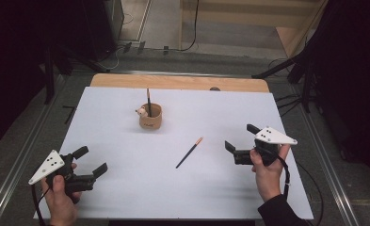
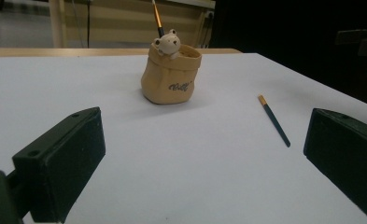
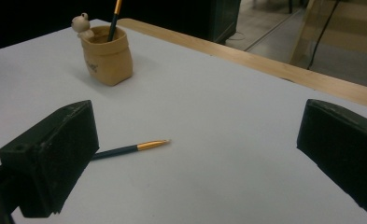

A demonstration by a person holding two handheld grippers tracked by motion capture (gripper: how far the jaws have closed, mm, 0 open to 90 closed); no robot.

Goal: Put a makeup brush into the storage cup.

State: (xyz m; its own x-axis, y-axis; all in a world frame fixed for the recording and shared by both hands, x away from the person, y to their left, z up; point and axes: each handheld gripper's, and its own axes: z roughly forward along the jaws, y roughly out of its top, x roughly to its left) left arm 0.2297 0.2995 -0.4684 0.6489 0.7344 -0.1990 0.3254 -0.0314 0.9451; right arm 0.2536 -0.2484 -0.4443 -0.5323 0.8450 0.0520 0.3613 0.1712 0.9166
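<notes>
A tan pot (image 1: 150,117) (image 2: 171,74) (image 3: 107,55) shaped like a sack, with a small bear figure on its rim, stands upright on the white table (image 1: 126,188). One dark pencil with a gold end stands in it. A second dark pencil (image 1: 189,153) (image 2: 274,121) (image 3: 130,148) lies flat on the table, to the right of the pot and nearer me. My right gripper (image 1: 241,137) (image 3: 195,154) is open just right of that pencil, empty. At the table's near left my left gripper (image 1: 90,161) (image 2: 204,158) is open, holding nothing.
A wooden strip (image 1: 178,82) runs along the table's far edge. Dark stands and cables (image 1: 309,70) sit on the floor beyond and to the right. The white surface between the grippers is bare apart from the lying pencil.
</notes>
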